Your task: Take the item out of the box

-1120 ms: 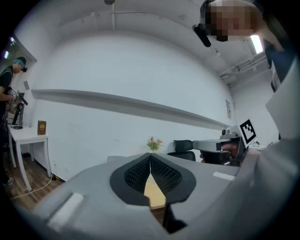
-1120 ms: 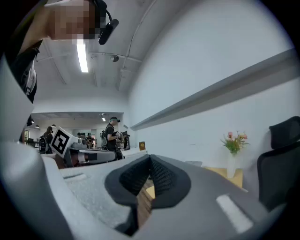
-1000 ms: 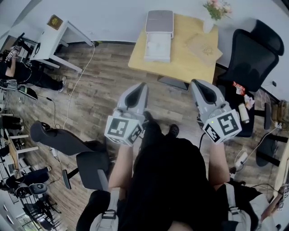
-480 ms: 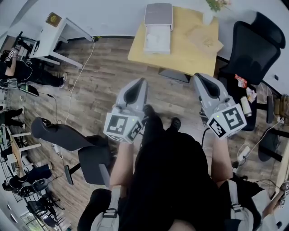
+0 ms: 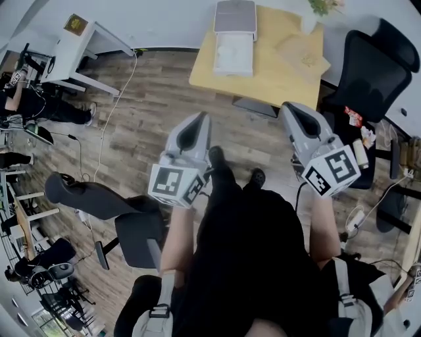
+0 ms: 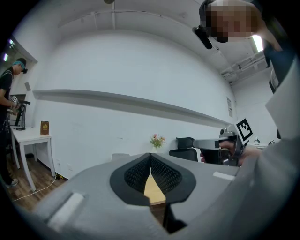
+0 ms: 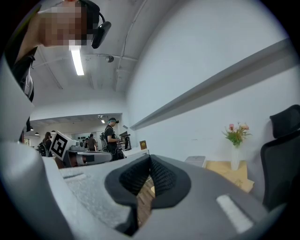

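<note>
On the desk (image 5: 276,72), well beyond the clenched, empty left tongs (image 5: 200,120) and right tongs (image 5: 288,107), the box (image 5: 235,16) held a white item (image 5: 233,58), likely light; grip its edge.

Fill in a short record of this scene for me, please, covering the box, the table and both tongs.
box: white and grey, lying on the wooden table
also on table: vase of flowers
left tongs: shut, empty, held over the floor
right tongs: shut, empty, held over the floor
task stage: box not yet reached
</note>
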Motion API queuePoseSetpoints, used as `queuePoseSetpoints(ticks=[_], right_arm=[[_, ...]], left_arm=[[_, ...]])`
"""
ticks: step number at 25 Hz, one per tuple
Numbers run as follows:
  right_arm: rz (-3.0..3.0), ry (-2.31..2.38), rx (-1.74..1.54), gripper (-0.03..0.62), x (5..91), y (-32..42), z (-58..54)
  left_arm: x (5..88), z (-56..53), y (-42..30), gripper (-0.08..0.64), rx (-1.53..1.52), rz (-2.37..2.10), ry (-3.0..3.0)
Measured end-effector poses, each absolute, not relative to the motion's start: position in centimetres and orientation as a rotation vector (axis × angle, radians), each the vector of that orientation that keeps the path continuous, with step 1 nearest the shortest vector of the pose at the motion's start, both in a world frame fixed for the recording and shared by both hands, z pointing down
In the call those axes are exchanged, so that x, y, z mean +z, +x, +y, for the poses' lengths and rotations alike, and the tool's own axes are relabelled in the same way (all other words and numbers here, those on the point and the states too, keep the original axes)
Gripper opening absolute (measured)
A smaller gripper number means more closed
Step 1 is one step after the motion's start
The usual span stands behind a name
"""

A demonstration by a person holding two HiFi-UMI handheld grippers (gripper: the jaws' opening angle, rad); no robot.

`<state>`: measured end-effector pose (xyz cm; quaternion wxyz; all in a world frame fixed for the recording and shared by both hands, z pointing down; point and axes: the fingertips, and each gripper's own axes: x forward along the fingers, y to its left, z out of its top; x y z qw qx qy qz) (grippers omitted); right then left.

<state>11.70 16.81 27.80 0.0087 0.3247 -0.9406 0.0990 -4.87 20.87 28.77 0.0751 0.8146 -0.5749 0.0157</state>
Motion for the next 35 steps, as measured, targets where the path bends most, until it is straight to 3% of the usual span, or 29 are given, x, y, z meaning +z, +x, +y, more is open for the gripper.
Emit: queuePoseSetpoints(ticks=[22, 35], right_arm=[[-2.809, 1.216, 0.289, 0.003, 28.0, -3.1, 6.4], [-2.668, 1.468, 0.304, 0.003, 29.5, -6.3, 4.1]], left_arm=[[29.4, 7.9, -18.1, 0.011, 0.007, -1.434, 2.616], [31.6, 3.4, -21.7, 0.012, 0.048, -1.21, 2.7]])
